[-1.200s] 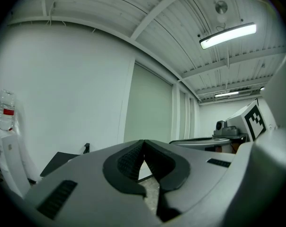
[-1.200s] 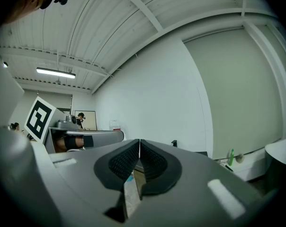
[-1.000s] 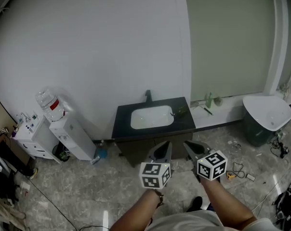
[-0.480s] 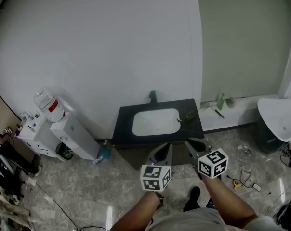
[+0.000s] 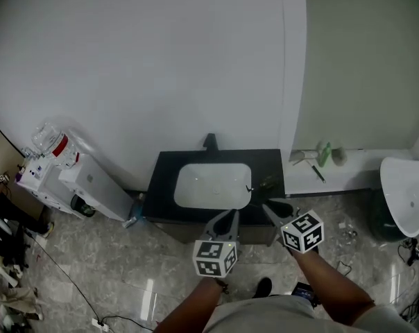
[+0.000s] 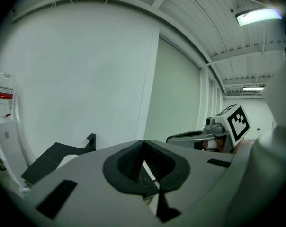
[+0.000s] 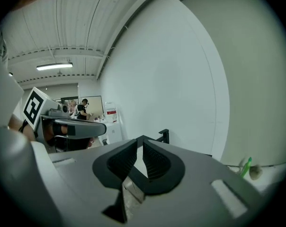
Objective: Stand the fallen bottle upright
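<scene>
A black vanity [image 5: 272, 168] with a white basin [image 5: 213, 186] and a black tap [image 5: 210, 141] stands against the wall. On its top, right of the basin, lies a small dark object [image 5: 267, 183], too small to identify. A green bottle [image 5: 324, 152] stands upright on the white ledge [image 5: 355, 161] to the right and also shows in the right gripper view [image 7: 245, 166]. My left gripper [image 5: 230, 214] hangs before the vanity's front edge, its jaws together and empty [image 6: 143, 143]. Beside it, my right gripper [image 5: 268, 206] is opening, a narrow slit between its pads, nothing in it [image 7: 140, 142].
A white water dispenser [image 5: 84, 182] carrying a jug [image 5: 48, 141] stands to the left of the vanity. A white tub [image 5: 407, 196] sits at the far right. Cables and clutter lie on the marble floor [image 5: 112, 283]. A person [image 7: 84, 107] stands far behind.
Both grippers have advanced toward the vanity, which now lies closer and more centred in the head view. The dispenser has slid left and the tub toward the right edge.
</scene>
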`<act>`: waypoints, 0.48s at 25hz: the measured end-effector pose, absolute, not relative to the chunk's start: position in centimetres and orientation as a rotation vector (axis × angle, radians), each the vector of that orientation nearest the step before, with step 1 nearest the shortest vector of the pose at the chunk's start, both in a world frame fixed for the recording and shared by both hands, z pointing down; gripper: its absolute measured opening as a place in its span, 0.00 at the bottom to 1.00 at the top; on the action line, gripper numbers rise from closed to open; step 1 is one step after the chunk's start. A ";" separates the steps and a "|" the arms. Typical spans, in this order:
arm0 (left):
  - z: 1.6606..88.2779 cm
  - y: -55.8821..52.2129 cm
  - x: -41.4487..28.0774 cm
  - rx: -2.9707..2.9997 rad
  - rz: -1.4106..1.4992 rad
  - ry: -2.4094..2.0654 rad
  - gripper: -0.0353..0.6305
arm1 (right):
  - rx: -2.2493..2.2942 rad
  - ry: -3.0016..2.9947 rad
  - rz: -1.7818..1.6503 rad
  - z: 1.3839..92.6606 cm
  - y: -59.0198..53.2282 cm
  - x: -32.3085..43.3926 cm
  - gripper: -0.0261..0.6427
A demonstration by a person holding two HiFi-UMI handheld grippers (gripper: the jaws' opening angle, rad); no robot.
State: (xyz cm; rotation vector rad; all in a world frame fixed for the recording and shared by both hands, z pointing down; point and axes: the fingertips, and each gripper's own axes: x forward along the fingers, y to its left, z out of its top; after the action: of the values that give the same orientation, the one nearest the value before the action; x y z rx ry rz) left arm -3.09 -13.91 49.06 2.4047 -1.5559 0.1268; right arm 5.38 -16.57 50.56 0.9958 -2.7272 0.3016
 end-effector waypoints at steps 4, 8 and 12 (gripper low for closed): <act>50.2 -17.8 -3.0 2.366 0.137 -1.576 0.07 | 0.937 -2.699 0.308 52.3 -21.5 5.6 0.10; 50.8 -20.9 -3.8 2.348 0.153 -1.583 0.07 | 0.913 -2.686 0.333 53.5 -24.8 4.8 0.10; 51.7 -24.2 -4.6 2.366 0.169 -1.541 0.07 | 0.908 -2.654 0.332 54.7 -27.2 4.0 0.10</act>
State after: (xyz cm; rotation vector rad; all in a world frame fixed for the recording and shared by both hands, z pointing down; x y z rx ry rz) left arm -4.63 -24.15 51.67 2.3656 -1.5412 0.1695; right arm 4.02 -27.17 54.72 0.9081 -2.6544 0.3319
